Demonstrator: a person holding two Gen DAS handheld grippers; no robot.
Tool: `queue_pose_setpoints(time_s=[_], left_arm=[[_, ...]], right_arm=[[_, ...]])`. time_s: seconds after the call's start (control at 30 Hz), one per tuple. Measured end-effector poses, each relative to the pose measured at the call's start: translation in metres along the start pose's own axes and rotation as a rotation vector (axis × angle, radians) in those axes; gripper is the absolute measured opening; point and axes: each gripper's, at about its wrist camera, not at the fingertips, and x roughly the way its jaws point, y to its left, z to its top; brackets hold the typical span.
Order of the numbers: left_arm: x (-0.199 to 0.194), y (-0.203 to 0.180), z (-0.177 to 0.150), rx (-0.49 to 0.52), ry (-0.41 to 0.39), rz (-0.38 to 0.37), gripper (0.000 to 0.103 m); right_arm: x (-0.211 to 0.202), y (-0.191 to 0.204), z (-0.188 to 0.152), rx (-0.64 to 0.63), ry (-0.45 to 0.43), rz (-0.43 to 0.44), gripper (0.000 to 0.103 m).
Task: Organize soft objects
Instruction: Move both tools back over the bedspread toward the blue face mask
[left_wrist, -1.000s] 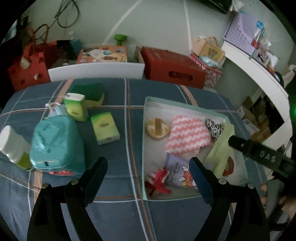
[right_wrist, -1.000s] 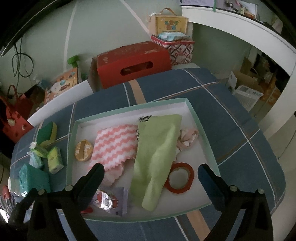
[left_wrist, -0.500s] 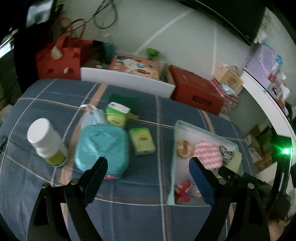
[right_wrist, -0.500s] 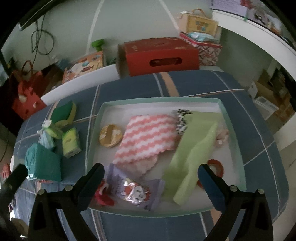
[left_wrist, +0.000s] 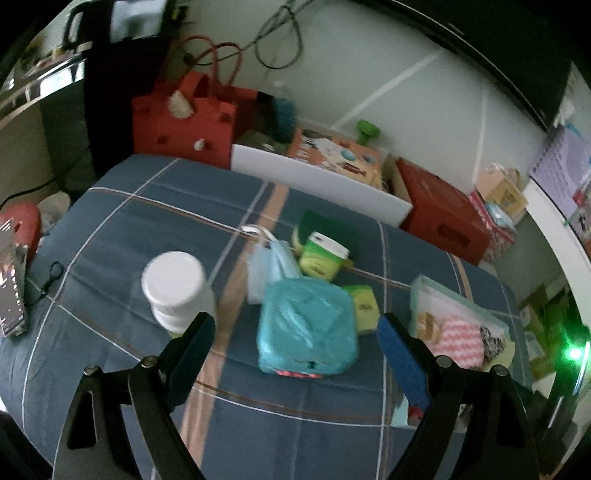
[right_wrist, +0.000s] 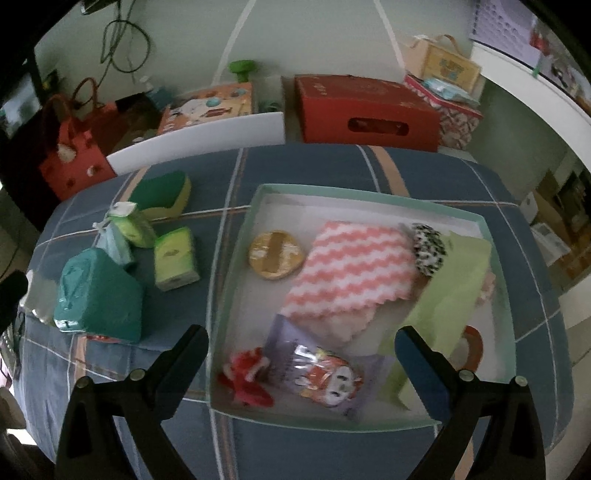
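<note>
So the soft stuff is split into two spots on the blue plaid table (right_wrist: 369, 170). The shallow mint tray (right_wrist: 373, 191) holds the pink zigzag cloth (right_wrist: 354, 269), lying flat with its long axis running diagonally from the tray's near-left toward its far-right, and the light green cloth (right_wrist: 450, 291) right beside it, long axis running near-to-far along the tray's right side, its edge overlapping the red tape ring (right_wrist: 476, 347). A purple cartoon packet (right_wrist: 321, 373) and a red hair claw (right_wrist: 247, 376) sit at the near edge. Left of the tray, on the bare table, there's the teal tissue pack (left_wrist: 306, 325), two green tissue packs (right_wrist: 175, 258) and a green sponge (right_wrist: 162, 194). The left gripper (left_wrist: 295, 343) hangs over the teal pack with its fingers wide apart and nothing in them; a second ago it was looking down at the tray, so it has swung over to the pile and the white-capped bottle (left_wrist: 173, 288). The right gripper (right_wrist: 299, 354) is spread wide too, empty, above the tray's near-left part, having shifted left from over the tape ring.
</note>
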Motion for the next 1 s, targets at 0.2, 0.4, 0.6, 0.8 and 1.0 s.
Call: queue_pose_setpoints(time_s=[0.2, 0.4, 0.6, 0.8, 1.0], left_arm=[[-0.006, 0.027, 0.015, -0.045, -0.039, 0.050, 0.090], [-0.005, 0.060, 0.027, -0.125, -0.048, 0.065, 0.090], [0.001, 0.087, 0.035, -0.204, -0.030, 0.034, 0.090], [0.007, 0.105, 0.041, -0.249, -0.014, 0.034, 0.090], [0.015, 0.108, 0.051, -0.249, 0.004, 0.052, 0.090]], right_arm=[[0.003, 0.020, 0.000, -0.026, -0.003, 0.013, 0.102], [0.003, 0.037, 0.000, -0.056, -0.006, 0.017, 0.102], [0.002, 0.049, 0.008, -0.061, -0.008, 0.034, 0.102], [-0.003, 0.062, 0.022, -0.064, -0.019, 0.040, 0.102], [-0.009, 0.074, 0.043, -0.059, -0.047, 0.067, 0.102]])
